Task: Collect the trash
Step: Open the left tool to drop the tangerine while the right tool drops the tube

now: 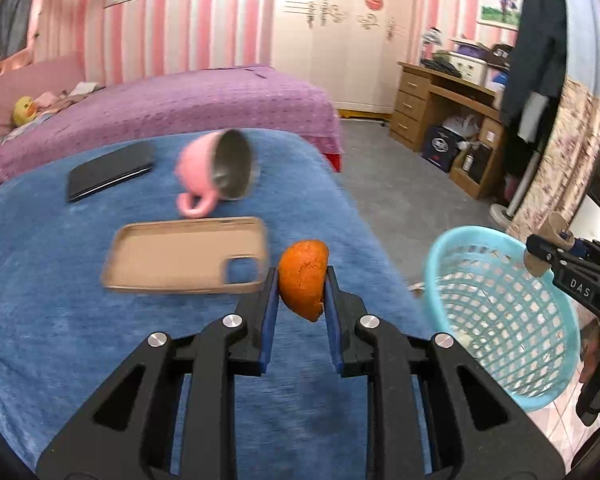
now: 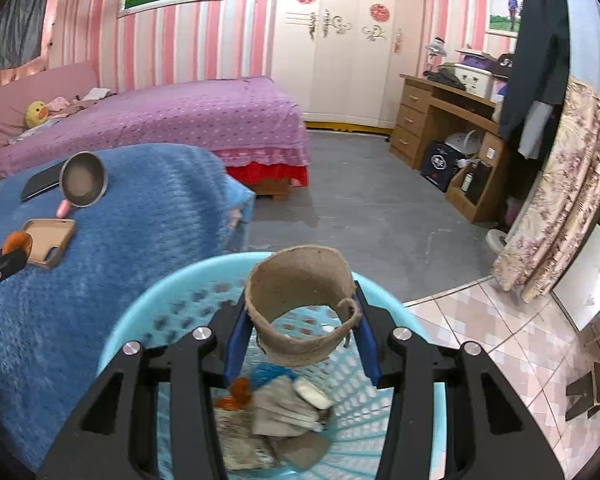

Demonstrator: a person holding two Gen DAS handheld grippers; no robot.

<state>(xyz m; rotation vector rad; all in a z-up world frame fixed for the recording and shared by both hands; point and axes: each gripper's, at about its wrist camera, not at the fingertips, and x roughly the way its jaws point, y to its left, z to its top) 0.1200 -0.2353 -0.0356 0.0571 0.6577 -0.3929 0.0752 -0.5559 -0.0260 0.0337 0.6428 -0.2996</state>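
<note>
Your biggest target is the blue mesh basket [image 2: 388,432], sitting just off the edge of the blue-blanketed counter [image 1: 80,320] with paper scraps and a bit of peel already in its bottom; it looks like light, flexible plastic that would shift if you knock its rim, so drop things in rather than press against it. Next down, your right gripper [image 2: 300,336] has its fingers closed on a torn cardboard tube [image 2: 300,280], held right over the basket's mouth. The tube is very light and thin-walled, already bent open along one side, so it will likely crush if squeezed harder; the grip across its lower band looks sound. Smallest, your left gripper [image 1: 302,280] has its fingers clamped on a piece of orange peel [image 1: 302,276], above the counter's near edge and beside the basket. Expect the peel to be soft, light and perhaps slick, so keep pinching across its domed middle, not its ragged lower edge.
</note>
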